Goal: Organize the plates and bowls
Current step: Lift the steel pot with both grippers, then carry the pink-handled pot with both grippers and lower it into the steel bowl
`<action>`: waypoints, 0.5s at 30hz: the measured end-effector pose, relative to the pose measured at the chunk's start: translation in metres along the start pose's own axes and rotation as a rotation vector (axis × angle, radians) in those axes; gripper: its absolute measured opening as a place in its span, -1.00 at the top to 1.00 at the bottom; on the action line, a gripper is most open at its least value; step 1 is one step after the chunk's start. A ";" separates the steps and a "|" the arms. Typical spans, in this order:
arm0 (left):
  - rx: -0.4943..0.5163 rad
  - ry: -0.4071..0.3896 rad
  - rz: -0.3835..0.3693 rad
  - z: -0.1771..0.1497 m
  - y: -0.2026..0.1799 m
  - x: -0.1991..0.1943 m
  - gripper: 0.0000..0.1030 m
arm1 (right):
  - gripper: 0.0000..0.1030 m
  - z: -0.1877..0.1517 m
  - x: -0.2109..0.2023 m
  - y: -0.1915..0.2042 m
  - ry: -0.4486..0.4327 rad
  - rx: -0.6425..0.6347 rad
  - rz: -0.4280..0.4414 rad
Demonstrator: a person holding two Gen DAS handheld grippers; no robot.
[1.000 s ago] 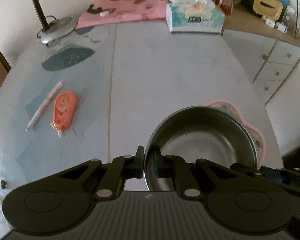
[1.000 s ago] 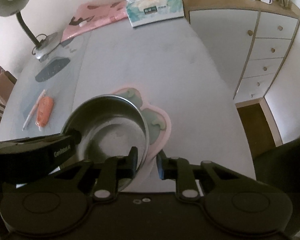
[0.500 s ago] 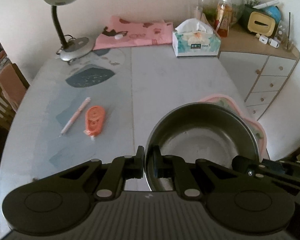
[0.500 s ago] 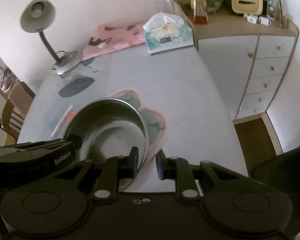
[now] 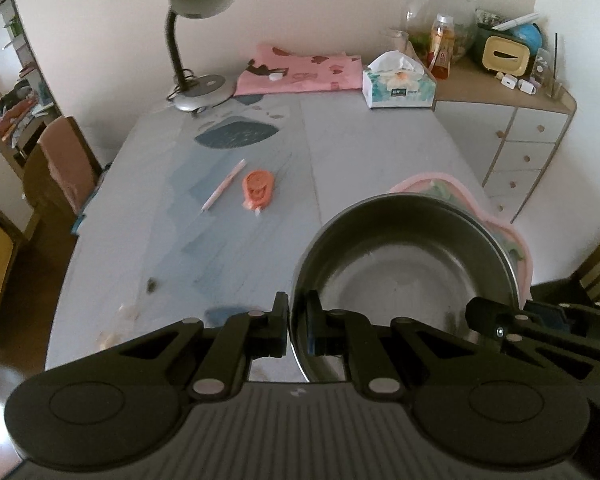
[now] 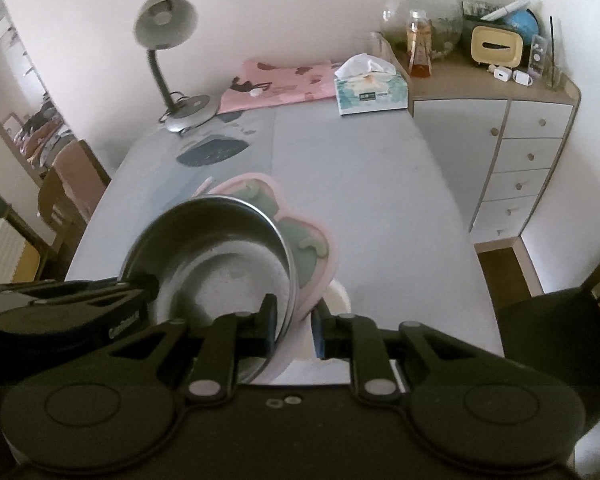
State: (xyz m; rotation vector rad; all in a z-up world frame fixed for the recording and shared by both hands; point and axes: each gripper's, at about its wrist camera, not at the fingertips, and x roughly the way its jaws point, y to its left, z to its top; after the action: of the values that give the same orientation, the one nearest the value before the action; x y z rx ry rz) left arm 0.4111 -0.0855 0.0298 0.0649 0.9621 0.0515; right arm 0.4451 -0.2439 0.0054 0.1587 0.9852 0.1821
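Observation:
A steel bowl (image 5: 404, 264) sits on a pink plate (image 5: 514, 240) with green patterns, and both hang above the grey table (image 5: 360, 152). My left gripper (image 5: 297, 312) is shut on the bowl's near-left rim. My right gripper (image 6: 294, 316) clamps the steel bowl's (image 6: 220, 256) right rim and the pink plate's (image 6: 314, 248) edge together between its fingers. The left gripper (image 6: 132, 292) also shows in the right wrist view, reaching in from the left. A white round rim (image 6: 338, 300) shows below the plate; what it is stays unclear.
On the table lie a pink pen (image 5: 224, 184) and an orange tape dispenser (image 5: 258, 188). A desk lamp (image 5: 196, 40), a folded pink cloth (image 5: 300, 70) and a tissue box (image 5: 398, 86) stand at the back. A drawer cabinet (image 6: 520, 152) is right, a chair (image 5: 60, 168) left.
Both grippers have risen with the bowl and plate between them, so the table looks farther away. The white rim has come into view under the plate.

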 end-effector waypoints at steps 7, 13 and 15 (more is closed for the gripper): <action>-0.002 0.020 0.018 -0.060 0.030 -0.047 0.85 | 0.67 -0.050 -0.041 0.038 0.000 -0.013 0.017; -0.014 0.024 0.023 -0.109 0.054 -0.078 0.85 | 0.67 -0.092 -0.067 0.065 0.009 -0.044 0.029; -0.018 0.023 0.032 -0.125 0.062 -0.089 0.85 | 0.67 -0.104 -0.074 0.074 0.013 -0.057 0.036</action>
State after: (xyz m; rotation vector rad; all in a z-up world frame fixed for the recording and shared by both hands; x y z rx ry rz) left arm 0.2570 -0.0258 0.0359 0.0634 0.9834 0.0904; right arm 0.3116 -0.1832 0.0246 0.1234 0.9895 0.2441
